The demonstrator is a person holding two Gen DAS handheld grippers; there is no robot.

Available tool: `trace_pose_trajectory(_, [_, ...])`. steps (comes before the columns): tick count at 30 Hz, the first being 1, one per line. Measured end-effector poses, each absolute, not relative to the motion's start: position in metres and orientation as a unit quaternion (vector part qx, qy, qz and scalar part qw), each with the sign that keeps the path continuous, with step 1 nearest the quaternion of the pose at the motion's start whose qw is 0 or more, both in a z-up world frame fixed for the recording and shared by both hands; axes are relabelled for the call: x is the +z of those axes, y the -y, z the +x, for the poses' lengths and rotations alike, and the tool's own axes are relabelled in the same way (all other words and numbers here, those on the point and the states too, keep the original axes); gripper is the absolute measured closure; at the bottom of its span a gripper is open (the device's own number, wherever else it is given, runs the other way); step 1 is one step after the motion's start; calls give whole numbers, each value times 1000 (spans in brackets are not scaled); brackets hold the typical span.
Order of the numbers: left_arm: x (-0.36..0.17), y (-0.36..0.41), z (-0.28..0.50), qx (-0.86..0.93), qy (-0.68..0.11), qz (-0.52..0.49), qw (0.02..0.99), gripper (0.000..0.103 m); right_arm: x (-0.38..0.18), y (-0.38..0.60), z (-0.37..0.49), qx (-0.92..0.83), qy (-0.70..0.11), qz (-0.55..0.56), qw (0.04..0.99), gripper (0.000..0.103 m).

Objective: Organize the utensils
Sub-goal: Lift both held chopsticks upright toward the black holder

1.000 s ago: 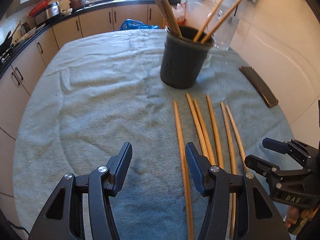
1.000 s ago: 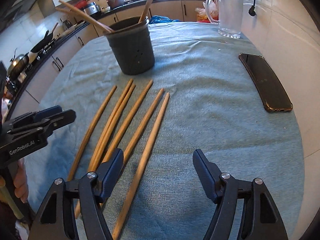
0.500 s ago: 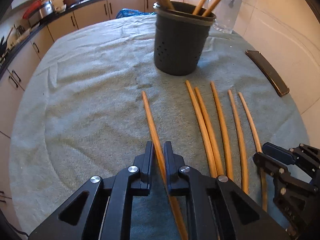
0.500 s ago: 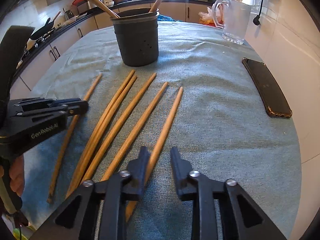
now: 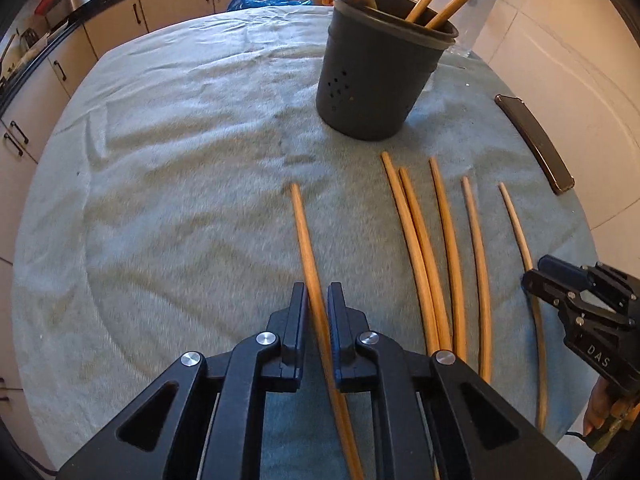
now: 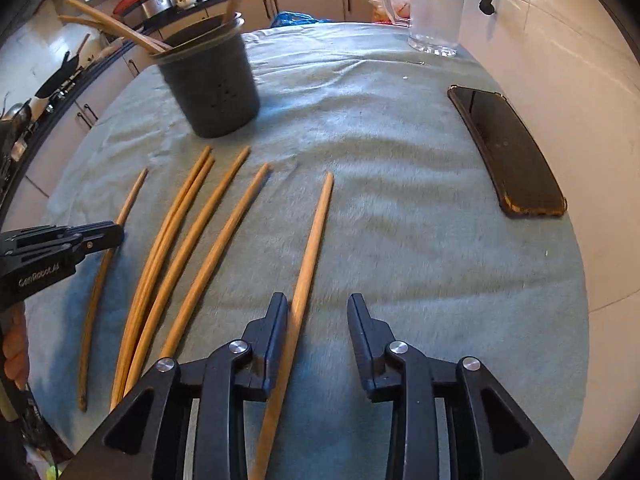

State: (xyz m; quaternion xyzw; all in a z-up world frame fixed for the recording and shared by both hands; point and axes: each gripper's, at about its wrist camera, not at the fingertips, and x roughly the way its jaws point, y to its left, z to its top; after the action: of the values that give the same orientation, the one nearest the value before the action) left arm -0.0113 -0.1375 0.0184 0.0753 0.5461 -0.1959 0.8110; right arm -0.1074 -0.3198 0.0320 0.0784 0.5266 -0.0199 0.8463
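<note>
Several long wooden sticks lie side by side on a grey-green towel [image 5: 180, 168] in front of a dark utensil holder [image 5: 376, 76] that has more sticks standing in it. My left gripper [image 5: 318, 300] is shut on the leftmost stick [image 5: 302, 232]. My right gripper [image 6: 318, 312] straddles the rightmost stick [image 6: 316, 232], which touches its left finger; a gap stays on the right side. The holder also shows in the right wrist view [image 6: 212, 84]. Each gripper shows in the other's view: the right [image 5: 560, 284], the left [image 6: 92, 236].
A black phone [image 6: 508, 152] lies on the towel at the right, near the tiled wall. A glass jug [image 6: 432, 8] stands at the far right of the table. Kitchen cabinets and a counter run along the back and left.
My left gripper closed around the leftmost stick and now holds it. My right gripper closed toward the rightmost stick, then widened a little; that stick has shifted away from the others.
</note>
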Motion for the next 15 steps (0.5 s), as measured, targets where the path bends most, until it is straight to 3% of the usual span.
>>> trace_pose_trajectory(15, [17, 158, 19, -205, -541, 73, 813, 93, 33, 315, -49, -42, -543, 43, 837, 73])
